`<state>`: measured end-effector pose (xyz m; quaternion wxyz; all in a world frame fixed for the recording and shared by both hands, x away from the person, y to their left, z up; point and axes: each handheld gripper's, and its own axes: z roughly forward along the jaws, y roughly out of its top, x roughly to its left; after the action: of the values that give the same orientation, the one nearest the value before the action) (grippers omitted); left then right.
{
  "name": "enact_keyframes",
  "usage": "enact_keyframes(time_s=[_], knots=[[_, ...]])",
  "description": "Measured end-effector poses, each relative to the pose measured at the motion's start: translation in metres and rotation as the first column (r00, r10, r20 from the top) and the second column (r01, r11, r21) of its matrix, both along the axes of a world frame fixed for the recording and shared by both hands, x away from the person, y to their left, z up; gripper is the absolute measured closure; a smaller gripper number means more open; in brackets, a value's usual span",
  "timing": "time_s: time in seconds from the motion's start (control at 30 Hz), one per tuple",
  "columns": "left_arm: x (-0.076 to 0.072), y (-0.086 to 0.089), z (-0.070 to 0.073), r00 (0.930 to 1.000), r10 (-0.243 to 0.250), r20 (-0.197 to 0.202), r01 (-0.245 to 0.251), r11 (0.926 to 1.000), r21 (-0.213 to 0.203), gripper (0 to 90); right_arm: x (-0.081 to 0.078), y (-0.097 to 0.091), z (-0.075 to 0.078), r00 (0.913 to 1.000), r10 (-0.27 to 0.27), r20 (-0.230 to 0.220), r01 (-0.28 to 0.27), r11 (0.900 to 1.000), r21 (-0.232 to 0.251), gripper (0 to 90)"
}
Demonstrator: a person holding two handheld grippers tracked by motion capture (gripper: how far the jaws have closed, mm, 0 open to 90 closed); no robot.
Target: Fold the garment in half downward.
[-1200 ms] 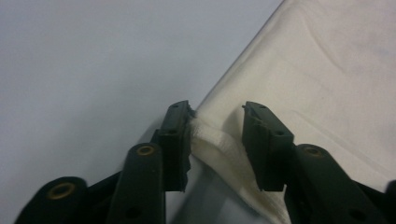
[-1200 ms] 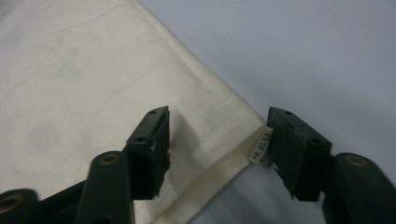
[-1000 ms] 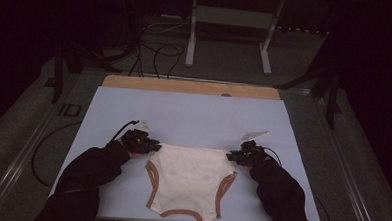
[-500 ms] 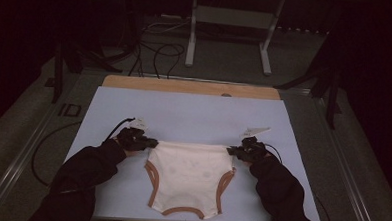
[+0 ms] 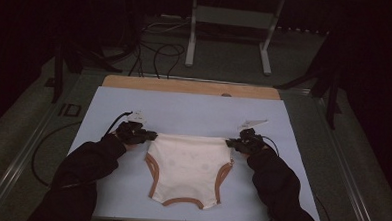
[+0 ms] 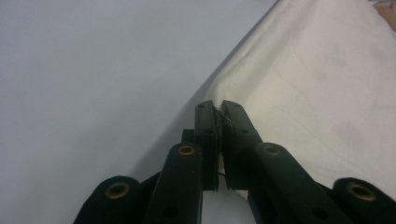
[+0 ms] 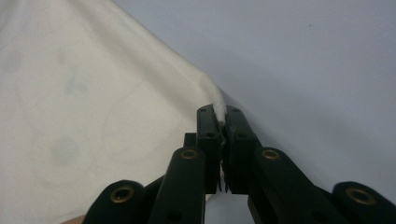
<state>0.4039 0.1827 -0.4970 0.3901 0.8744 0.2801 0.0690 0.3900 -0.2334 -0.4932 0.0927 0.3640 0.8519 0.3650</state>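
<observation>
Nearest the person, the cream bodysuit [image 5: 189, 168] lies flat on the pale blue mat [image 5: 194, 113], its brown-trimmed leg openings toward the mat's near edge. The left gripper [image 5: 150, 135] is clenched on its far left corner, the right gripper [image 5: 231, 142] on its far right corner, cloth pinched between each pair of jaws. The garment looks light, soft and limp, likely to sag between the holds; the corners seem the sensible grip. Beyond, the mat lies bare up to the wooden strip [image 5: 190, 86], giving room to move.

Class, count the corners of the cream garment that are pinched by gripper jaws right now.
2: the left gripper clamps the cream garment's far left corner, the right gripper its far right corner.
</observation>
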Motion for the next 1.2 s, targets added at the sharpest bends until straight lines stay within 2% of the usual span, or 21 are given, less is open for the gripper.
enact_keyframes(time_s=[0.27,0.37,0.6,0.83,0.97,1.2], knots=[[0.008,-0.003,0.002,0.9996,0.020,0.023,-0.020,0.9997,0.016,86.1,0.011,0.001,0.003,1.0000,-0.008,0.000,0.008,0.9999,-0.008,86.6],[0.013,-0.005,0.003,0.9989,0.035,0.032,-0.035,0.9992,0.020,86.1,0.019,0.000,0.005,0.9999,-0.017,0.001,0.017,0.9998,0.002,86.6],[0.020,-0.006,0.004,0.9974,0.059,0.041,-0.059,0.9983,0.003,86.0,0.029,0.001,0.008,0.9994,-0.035,0.000,0.035,0.9993,-0.008,86.5],[0.029,-0.009,0.003,0.9961,0.079,0.040,-0.080,0.9968,0.009,86.0,0.045,0.002,0.004,0.9979,-0.064,-0.004,0.064,0.9978,-0.020,86.5],[0.034,-0.009,0.003,0.9949,0.091,0.043,-0.091,0.9958,0.007,85.8,0.052,0.003,0.002,0.9971,-0.075,-0.014,0.075,0.9971,-0.013,86.5],[0.043,-0.010,-0.002,0.9936,0.104,0.044,-0.105,0.9940,0.027,85.8,0.060,0.005,-0.003,0.9951,-0.098,-0.015,0.097,0.9951,-0.015,86.5]])
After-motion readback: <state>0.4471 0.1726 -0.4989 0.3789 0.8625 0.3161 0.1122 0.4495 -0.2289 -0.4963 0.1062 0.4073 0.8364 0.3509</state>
